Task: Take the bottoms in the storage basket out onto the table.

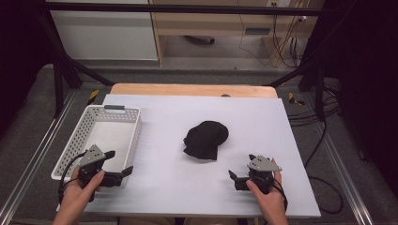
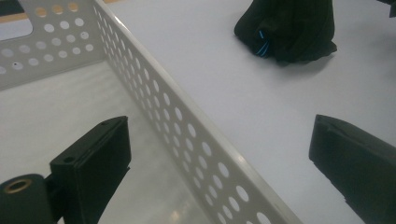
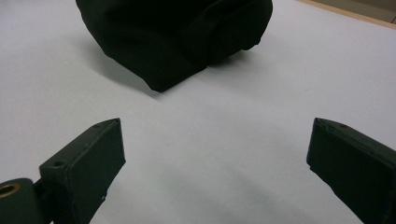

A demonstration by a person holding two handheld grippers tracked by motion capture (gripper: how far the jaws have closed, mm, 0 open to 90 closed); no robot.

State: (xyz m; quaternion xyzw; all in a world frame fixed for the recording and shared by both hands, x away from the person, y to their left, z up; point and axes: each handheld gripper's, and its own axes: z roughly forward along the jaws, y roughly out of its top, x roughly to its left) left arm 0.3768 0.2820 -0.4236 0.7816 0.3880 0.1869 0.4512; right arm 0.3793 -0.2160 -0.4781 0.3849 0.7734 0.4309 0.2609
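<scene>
- My left gripper (image 1: 118,164): jaws wide apart, holding nothing, straddling the near right wall of the white perforated basket (image 1: 133,136).
- My right gripper (image 1: 241,169): jaws wide apart, holding nothing, low over the bench (image 1: 169,178).
- Black cloth bundle (image 1: 205,139): mid-bench, right of the basket, apart from both grippers; blue trim (image 2: 264,44) visible.

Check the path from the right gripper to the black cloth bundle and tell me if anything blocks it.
Nothing visible does. The right gripper, jaws open, faces the black cloth bundle across bare white table cover. The perforated basket sits off to the left, by the left gripper.
</scene>
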